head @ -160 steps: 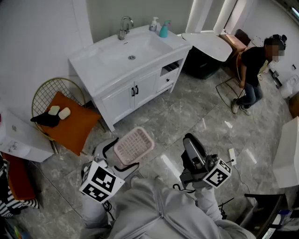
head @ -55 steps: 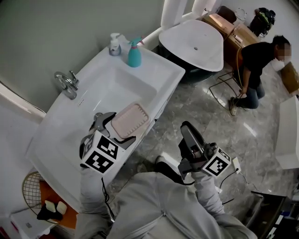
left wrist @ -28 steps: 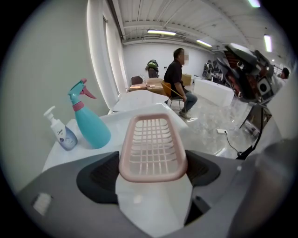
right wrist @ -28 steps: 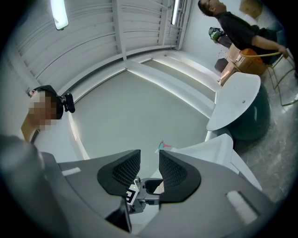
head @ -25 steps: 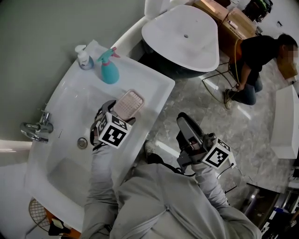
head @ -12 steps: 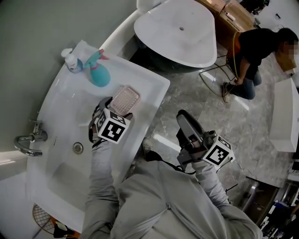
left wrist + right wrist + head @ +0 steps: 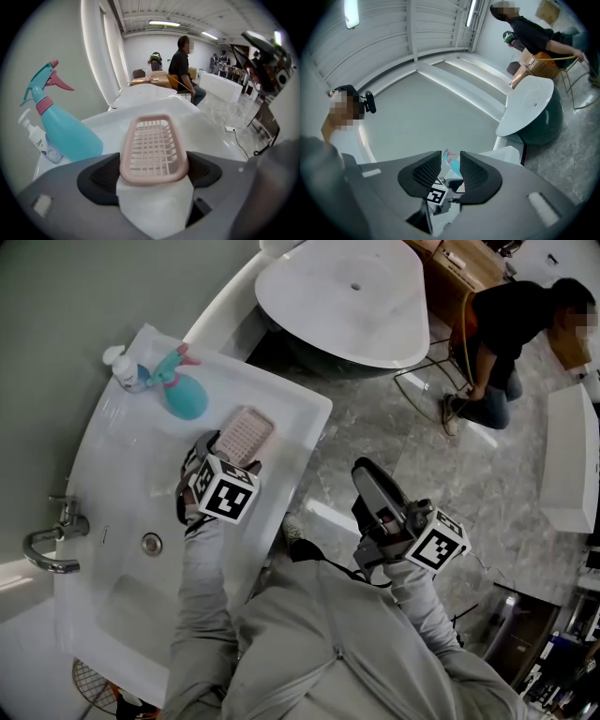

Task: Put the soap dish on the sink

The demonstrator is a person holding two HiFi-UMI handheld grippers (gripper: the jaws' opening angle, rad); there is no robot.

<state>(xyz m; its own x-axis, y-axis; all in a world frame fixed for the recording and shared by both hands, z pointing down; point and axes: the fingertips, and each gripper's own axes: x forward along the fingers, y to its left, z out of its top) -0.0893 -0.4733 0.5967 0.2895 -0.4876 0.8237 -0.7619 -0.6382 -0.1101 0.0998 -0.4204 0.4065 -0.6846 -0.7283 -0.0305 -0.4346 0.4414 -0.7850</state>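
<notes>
Left gripper (image 7: 152,172) clamps the dish (image 7: 152,145) by its near end, level for setting on the sink (image 7: 292,416) beside the bottle (image 7: 61,136); right gripper (image 7: 450,169), narrowly parted and empty, hangs aside.

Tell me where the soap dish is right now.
In the head view the soap dish is clamped in the left tool over the flat end of the sink, just right of the teal spray bottle.

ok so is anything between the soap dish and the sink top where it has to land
Nothing visible does. The left gripper holds the soap dish over a bare stretch of the sink top; the spray bottle and pump bottle stand apart from it, by the wall.
</notes>
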